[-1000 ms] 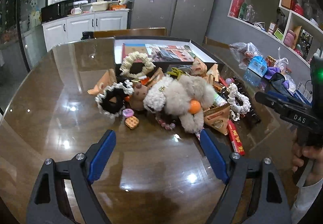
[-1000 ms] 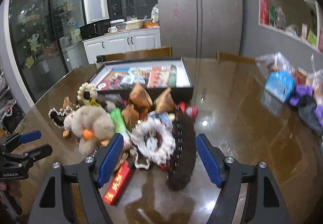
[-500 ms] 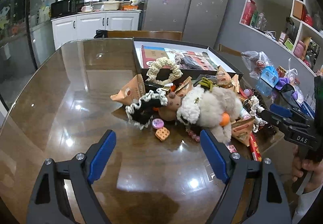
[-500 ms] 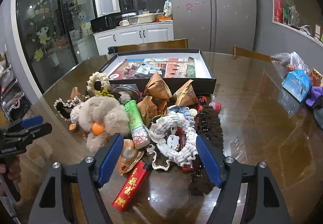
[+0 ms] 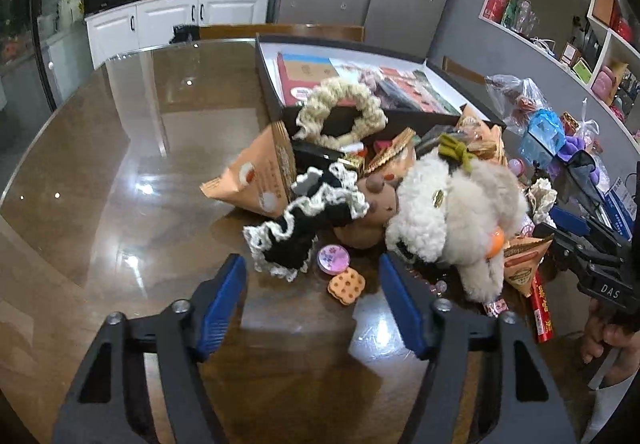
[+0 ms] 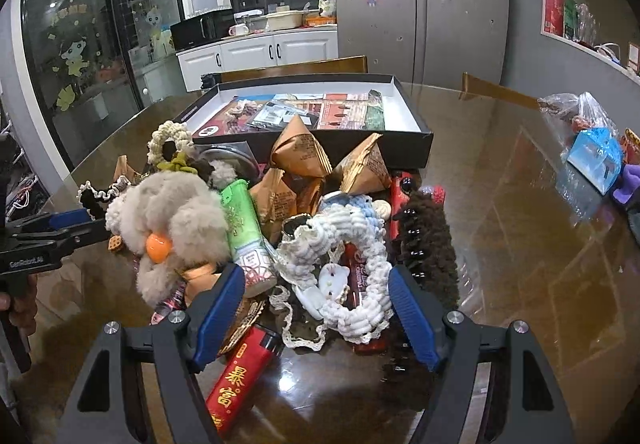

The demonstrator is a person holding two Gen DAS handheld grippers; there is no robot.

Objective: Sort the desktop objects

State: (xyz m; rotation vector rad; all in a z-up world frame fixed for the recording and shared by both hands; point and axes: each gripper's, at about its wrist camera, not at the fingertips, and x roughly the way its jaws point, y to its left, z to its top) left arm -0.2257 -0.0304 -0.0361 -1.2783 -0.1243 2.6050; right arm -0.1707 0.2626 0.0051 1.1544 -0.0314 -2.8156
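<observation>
My left gripper point(image 5: 312, 276) is closing, nothing pinched yet; a pink disc point(image 5: 333, 259) and biscuit charm point(image 5: 347, 286) are lying just ahead. My right gripper point(image 6: 316, 294) is standing open around a white scrunchie point(image 6: 340, 264), untouching. A red lighter point(image 6: 244, 380) reading "暴富" is lying by its left finger, mid-desk point(image 6: 520, 244).

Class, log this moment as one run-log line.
left hand-held gripper: closing, empty | right hand-held gripper: open over white scrunchie | box: behind pile
</observation>
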